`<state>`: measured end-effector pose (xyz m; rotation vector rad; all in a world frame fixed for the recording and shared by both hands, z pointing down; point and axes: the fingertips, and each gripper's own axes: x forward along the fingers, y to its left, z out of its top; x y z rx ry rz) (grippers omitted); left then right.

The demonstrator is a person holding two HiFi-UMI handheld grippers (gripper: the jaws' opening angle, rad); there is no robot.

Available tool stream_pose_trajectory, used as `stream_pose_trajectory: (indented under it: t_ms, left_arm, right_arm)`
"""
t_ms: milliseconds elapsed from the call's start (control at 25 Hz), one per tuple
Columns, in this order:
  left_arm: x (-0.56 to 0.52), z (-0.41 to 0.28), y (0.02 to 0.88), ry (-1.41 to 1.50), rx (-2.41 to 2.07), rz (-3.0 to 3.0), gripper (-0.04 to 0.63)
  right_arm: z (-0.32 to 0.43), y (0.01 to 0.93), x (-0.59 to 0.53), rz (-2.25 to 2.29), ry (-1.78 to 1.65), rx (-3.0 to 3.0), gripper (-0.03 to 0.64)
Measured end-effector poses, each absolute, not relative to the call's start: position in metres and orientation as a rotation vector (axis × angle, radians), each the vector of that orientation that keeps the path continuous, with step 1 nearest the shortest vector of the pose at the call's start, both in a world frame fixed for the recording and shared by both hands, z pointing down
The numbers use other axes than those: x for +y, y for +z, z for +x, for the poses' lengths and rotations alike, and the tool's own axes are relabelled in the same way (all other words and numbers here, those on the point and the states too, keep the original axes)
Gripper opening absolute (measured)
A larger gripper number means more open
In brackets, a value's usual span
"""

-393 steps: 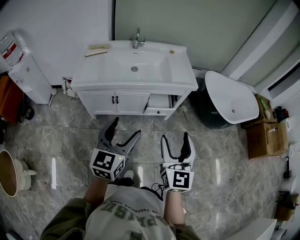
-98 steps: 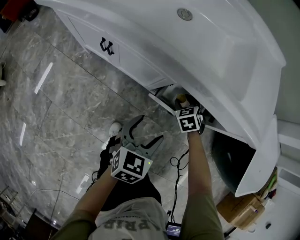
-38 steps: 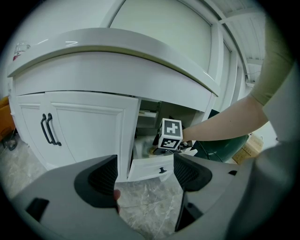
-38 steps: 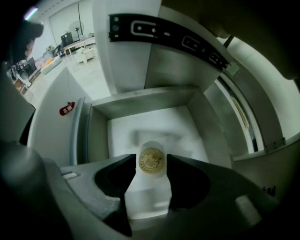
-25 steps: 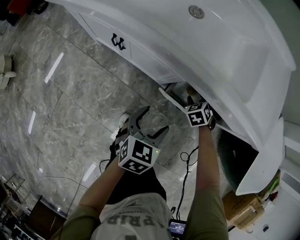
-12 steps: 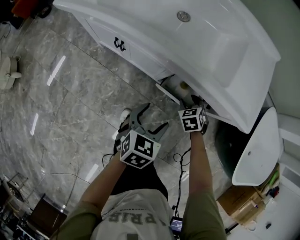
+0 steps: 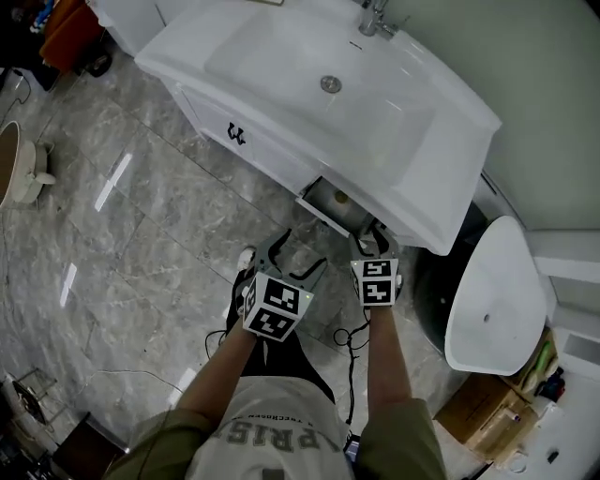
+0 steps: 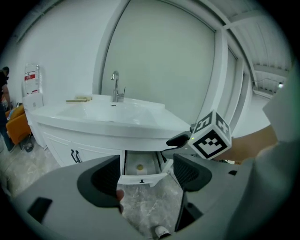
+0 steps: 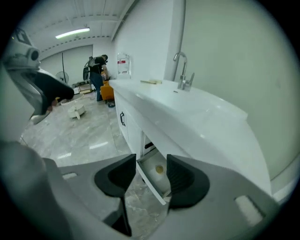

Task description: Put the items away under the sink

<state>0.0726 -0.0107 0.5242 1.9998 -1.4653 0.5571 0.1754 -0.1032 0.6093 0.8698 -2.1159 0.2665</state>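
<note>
Already inside, a small round tan item [image 7: 341, 198] lies on the bottom of the open drawer [image 7: 323, 211], which juts from the white cabinet under the right end of the sink [image 7: 178, 58]. The views are too small to tell what the item is.

Just in front of the sink, at the drawer's mouth, the right gripper [image 7: 368, 241] points down toward it. Its jaws are released with nothing gripped, and in its own view the drawer and the item show through the gap. The left gripper [image 7: 305, 248] hangs beside it, a little further out from the sink. Its jaws are likewise spread and empty, above the grey marble floor [image 7: 141, 234].

Under the sink's left and middle part are closed cabinet doors with black handles [image 7: 235, 135]. A chrome tap [image 7: 373, 16] stands at the back of the sink. On the worktop at the sink's far left corner lies a flat tan piece [image 8: 78, 100]. Off the sink's right end sits a white oval basin [image 7: 492, 291].
</note>
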Motion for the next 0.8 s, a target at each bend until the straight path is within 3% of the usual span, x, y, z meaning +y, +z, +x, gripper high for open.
stream_pose_trajectory:
  t_ms: [440,640,760,800]
  left_arm:
    - [-0.008,0.077,0.397,0.41,-1.625,2.084,0.342]
    - [-0.009,0.075,0.347,0.318,-1.719,2.174,0.235]
    - [-0.01,0.076,0.326,0.303,-1.791,2.188,0.13]
    - [-0.01,0.076,0.321,0.294,-1.815,2.188,0.101]
  right_arm:
    - [0.222,0.405,-0.062,1.288,0.204,-2.407,0.195]
    - [0.233,0.329,-0.042,1.442,0.064,-2.516,0.193]
    - [0.237,0.301,-0.035,1.489,-0.025,-2.54,0.19]
    - [0.238,0.296,-0.033,1.506,-0.053,-2.542,0.147]
